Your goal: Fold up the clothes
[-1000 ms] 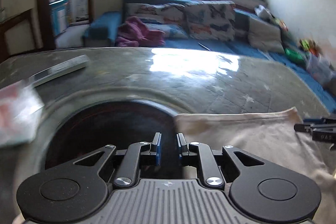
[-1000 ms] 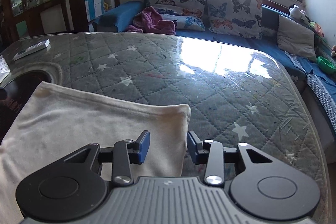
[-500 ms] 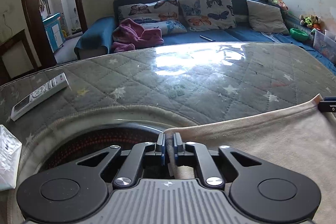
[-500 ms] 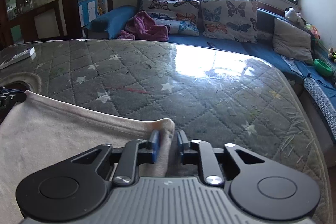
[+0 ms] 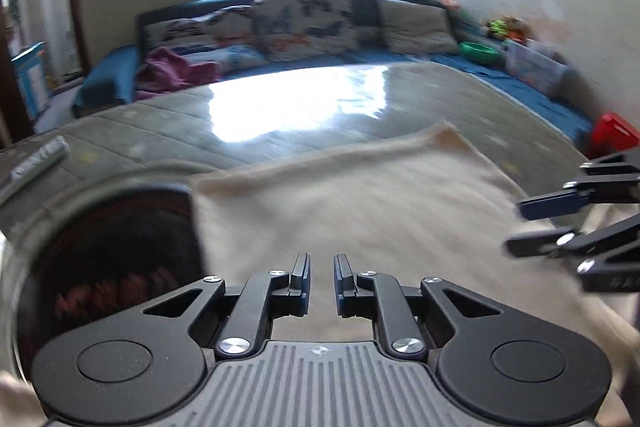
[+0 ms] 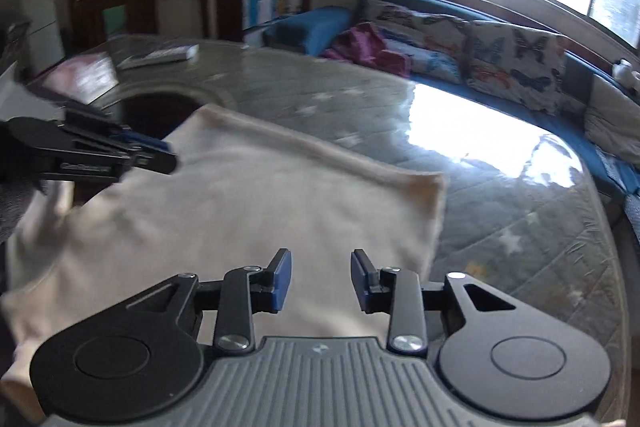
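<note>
On the quilted tabletop (image 6: 500,187) lies the cream garment (image 6: 260,211), spread flat with its far edge straight and one corner draped over the dark round opening (image 5: 120,227) at the left. It looks light, soft and limp, so it should fold without resistance but sag and wrinkle if lifted by one point; the two corners of an edge are the places to pinch. Half a second ago each claw was nipped on a far corner; now both have drawn back over the cloth and let go. The left claw (image 5: 322,277) shows a narrow gap with nothing between the pads. The right claw (image 6: 320,281) is opening, wider, also empty. A remote (image 6: 160,55) lies beyond.
</note>
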The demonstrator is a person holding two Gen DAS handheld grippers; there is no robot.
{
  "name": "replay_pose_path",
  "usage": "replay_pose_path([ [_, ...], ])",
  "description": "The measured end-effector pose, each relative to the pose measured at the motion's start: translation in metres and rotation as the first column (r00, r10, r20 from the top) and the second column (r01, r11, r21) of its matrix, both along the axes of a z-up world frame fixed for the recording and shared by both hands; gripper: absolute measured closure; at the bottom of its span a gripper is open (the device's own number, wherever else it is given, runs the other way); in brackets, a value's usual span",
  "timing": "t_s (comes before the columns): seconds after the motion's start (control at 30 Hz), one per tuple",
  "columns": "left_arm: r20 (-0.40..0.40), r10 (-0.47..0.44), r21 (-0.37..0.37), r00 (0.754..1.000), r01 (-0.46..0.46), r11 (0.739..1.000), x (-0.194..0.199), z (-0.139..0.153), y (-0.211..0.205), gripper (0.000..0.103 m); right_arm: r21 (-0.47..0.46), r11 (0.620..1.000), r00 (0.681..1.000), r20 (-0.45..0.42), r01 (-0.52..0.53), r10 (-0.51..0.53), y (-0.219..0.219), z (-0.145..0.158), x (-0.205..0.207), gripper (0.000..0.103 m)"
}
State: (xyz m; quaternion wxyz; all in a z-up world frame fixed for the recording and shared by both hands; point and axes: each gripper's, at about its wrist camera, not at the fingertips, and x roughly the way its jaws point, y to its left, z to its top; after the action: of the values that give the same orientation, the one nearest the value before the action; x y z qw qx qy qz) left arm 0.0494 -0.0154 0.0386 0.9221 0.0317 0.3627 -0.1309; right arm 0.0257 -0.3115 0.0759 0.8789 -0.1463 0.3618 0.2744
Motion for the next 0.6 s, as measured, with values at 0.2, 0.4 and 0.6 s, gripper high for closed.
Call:
replay_pose_path([
  [0.2, 0.025, -0.077, -0.006, 0.997, 0.077, 0.997, -0.053, -0.004, -0.024, 0.084, -0.013, 0.995, 0.995, -0.021, -0.095, 0.095, 0.012, -0.004, -0.062, 0.063],
  [0.4, 0.074, -0.145, 0.031, 0.987, 0.143, 0.989, -0.093, -0.008, -0.041, 0.072, -0.063, 0.992, 0.993, 0.039, -0.108, 0.111, 0.010, -0.010, -0.112, 0.058],
  [0.6, 0.099, -0.215, 0.100, 0.972, 0.205, 0.974, -0.119, -0.018, -0.056, 0.070, -0.050, 0.993, 0.993, 0.046, -0.106, 0.109, 0.007, -0.011, -0.132, 0.056],
])
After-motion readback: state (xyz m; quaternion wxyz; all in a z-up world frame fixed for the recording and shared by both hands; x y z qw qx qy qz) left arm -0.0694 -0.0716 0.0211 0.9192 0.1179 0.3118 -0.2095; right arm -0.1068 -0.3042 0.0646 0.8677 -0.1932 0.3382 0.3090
